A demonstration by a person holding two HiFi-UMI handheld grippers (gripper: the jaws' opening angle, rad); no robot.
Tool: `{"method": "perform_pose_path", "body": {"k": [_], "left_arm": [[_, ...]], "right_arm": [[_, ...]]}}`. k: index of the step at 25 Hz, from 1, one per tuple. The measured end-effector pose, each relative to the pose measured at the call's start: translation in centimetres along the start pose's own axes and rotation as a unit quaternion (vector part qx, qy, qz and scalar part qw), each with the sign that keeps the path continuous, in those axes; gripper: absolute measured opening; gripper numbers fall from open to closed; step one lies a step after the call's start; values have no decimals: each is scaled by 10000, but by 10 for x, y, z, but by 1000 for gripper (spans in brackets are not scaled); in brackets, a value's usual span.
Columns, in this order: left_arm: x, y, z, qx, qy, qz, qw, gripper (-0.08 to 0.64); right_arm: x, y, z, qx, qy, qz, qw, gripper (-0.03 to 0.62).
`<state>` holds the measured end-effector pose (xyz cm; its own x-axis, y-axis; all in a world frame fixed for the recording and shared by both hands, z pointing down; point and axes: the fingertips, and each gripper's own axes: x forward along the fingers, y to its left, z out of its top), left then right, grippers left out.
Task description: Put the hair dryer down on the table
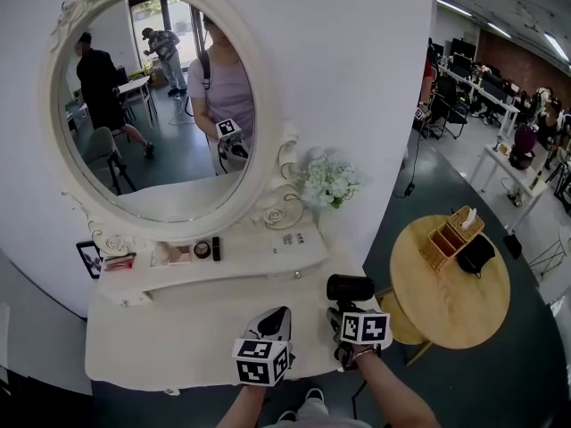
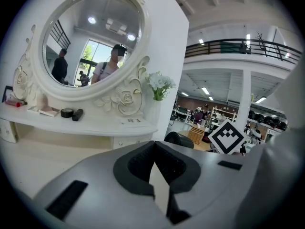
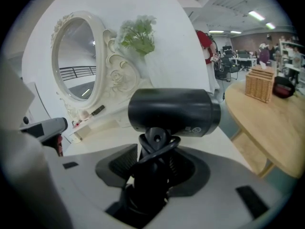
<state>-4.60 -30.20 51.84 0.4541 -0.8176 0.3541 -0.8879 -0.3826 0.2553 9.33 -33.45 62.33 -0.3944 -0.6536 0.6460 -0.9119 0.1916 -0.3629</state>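
Observation:
A black hair dryer [image 1: 350, 288] is held over the right front part of the white vanity table [image 1: 169, 337]. My right gripper [image 1: 343, 316] is shut on its handle. In the right gripper view the barrel [image 3: 174, 111] lies crosswise above my right gripper [image 3: 155, 162], and a black cord is looped round the handle. Whether the dryer touches the table I cannot tell. My left gripper [image 1: 277, 316] hovers just left of it over the table front, shut, with nothing in it. In the left gripper view my left gripper [image 2: 154, 151] has its tips meeting.
An oval mirror [image 1: 161, 105] with an ornate white frame stands at the back. A low shelf [image 1: 294, 255] under it carries small cosmetics. White flowers [image 1: 328, 181] stand at the right. A round wooden table [image 1: 451, 306] with a wooden box [image 1: 451, 236] is to the right.

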Motion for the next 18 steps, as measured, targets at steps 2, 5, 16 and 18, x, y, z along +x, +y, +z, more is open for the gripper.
{"method": "perform_pose_path", "body": {"k": [2, 5, 16, 18], "left_arm": [[1, -2, -1, 7, 6, -3, 10000, 3], [2, -3, -2, 10, 19, 16, 10000, 3], [6, -6, -2, 20, 38, 5, 10000, 3], [6, -6, -3, 22, 46, 8, 10000, 2]], "right_arm": [[2, -2, -1, 23, 76, -5, 10000, 204], [5, -3, -2, 25, 200, 12, 9998, 204], [15, -2, -7, 63, 591, 47, 9982, 204], [16, -3, -8, 67, 658, 36, 9978, 204]]}}
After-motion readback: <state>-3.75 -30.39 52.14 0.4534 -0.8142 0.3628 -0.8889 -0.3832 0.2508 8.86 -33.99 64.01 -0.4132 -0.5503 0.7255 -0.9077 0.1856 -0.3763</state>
